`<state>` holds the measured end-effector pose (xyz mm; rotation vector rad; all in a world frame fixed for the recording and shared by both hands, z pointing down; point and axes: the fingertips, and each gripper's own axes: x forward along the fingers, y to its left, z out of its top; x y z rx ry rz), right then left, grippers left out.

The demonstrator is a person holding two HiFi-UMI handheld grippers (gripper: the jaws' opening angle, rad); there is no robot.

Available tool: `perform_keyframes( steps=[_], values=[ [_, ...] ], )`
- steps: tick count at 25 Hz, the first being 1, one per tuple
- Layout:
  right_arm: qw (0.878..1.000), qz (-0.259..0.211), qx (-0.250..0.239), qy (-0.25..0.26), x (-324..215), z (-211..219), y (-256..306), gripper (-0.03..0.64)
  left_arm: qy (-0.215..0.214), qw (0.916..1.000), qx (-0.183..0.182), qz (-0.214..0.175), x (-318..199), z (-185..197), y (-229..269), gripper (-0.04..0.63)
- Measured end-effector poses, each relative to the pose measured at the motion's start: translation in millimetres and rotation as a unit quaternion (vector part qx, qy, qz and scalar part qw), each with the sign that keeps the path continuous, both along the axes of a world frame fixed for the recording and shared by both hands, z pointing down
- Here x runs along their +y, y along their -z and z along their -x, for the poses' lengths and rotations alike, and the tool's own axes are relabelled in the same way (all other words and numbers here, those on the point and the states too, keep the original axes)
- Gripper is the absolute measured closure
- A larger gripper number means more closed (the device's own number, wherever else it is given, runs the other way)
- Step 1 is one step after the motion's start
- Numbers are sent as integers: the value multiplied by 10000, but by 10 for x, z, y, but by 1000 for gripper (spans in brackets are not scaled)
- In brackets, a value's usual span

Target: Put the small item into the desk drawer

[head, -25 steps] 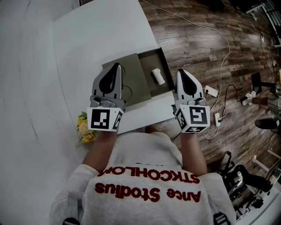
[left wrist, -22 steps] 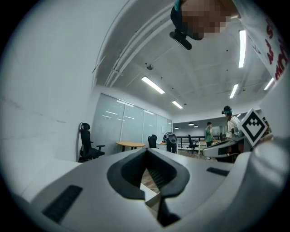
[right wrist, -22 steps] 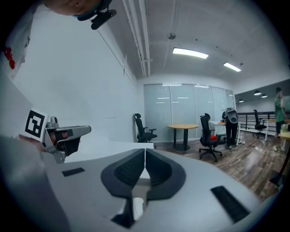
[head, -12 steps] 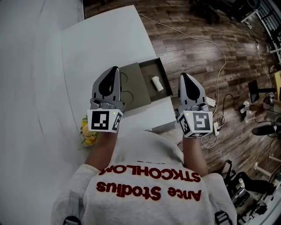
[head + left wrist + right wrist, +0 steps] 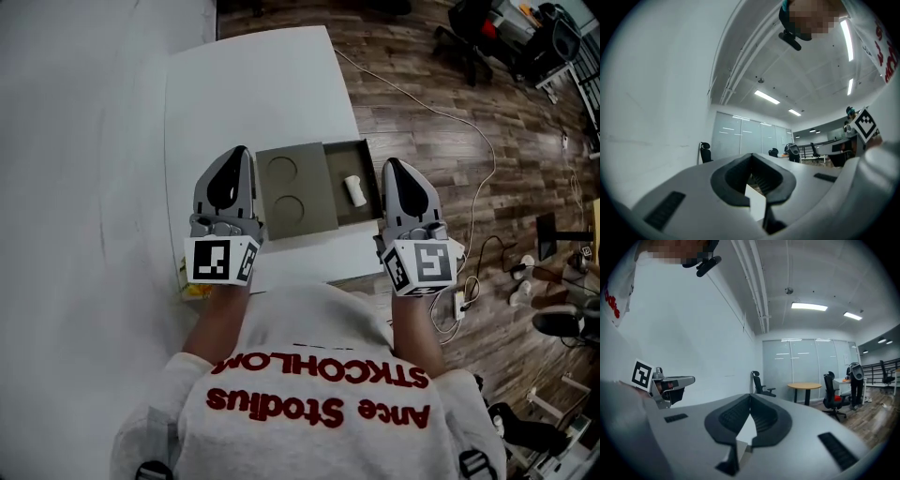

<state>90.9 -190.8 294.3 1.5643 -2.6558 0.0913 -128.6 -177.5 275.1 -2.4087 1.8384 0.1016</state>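
A small white cylinder [image 5: 354, 190] lies inside the pulled-out drawer [image 5: 349, 157] of an olive box [image 5: 314, 187] on the white desk [image 5: 253, 84]. The box top has two round recesses. My left gripper [image 5: 239, 152] hovers at the box's left edge, shut and empty. Just right of the drawer, my right gripper [image 5: 391, 165] is also shut, with nothing in it. In the left gripper view the left gripper [image 5: 752, 168] points up at the room, its jaws pressed together. The right gripper [image 5: 750, 406] in its own view does the same.
A yellow object [image 5: 192, 290] peeks out by my left wrist at the desk's near edge. Right of the desk is wooden floor with a long cable [image 5: 450, 112] and a power strip [image 5: 461, 302]. Office chairs [image 5: 478, 28] stand far right.
The head view has swung, so desk and box sit further right and up in the picture. Both grippers stay shut beside the box, and the white cylinder still lies in the drawer.
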Motion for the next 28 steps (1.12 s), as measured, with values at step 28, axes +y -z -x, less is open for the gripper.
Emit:
perform_keyframes(
  steps=[28],
  values=[
    [9941, -244, -91, 1054, -122, 837, 174, 612, 1138, 9935, -4, -60, 430, 837, 56, 588]
  ],
)
